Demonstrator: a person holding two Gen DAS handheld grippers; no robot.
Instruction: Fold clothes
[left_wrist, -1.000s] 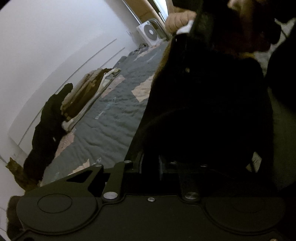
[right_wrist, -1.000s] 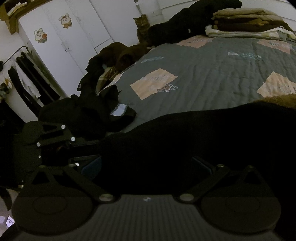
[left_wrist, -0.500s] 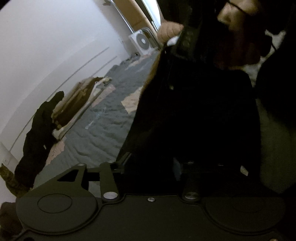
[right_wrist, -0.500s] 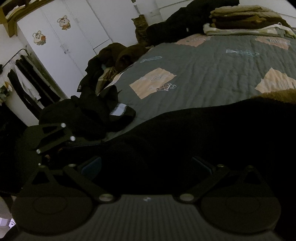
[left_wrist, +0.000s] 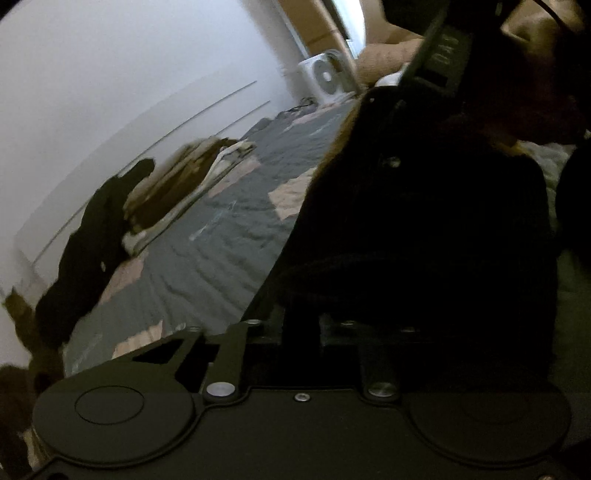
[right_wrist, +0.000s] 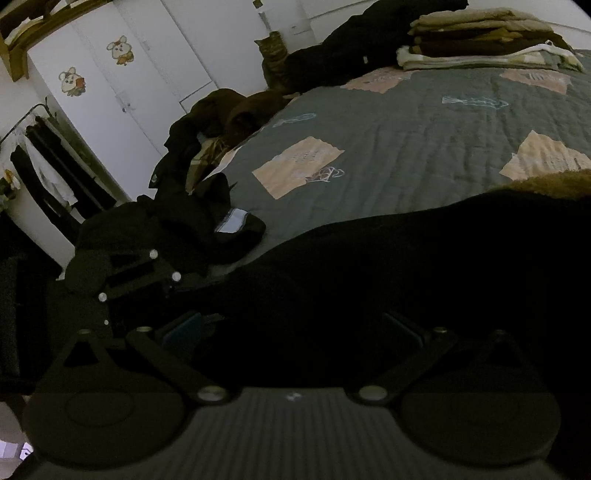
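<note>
The left tool (left_wrist: 317, 325) is closing on the edge of the black garment (left_wrist: 424, 221), whose cloth lies between its fingers. The garment stretches rightward across the near edge of the bed (right_wrist: 406, 147) to the right tool (right_wrist: 291, 332), whose fingers stand spread with dark cloth bunched between them; I cannot tell whether they pinch it. If the left bite is shallow, the heavy fabric could slip free when lifted, spoiling the fold.

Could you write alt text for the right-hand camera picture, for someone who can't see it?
A dark garment fills the foreground over the right tongs, on a grey patchwork quilt. Behind sit a stack of folded clothes, a tabby cat and white cupboards.
</note>
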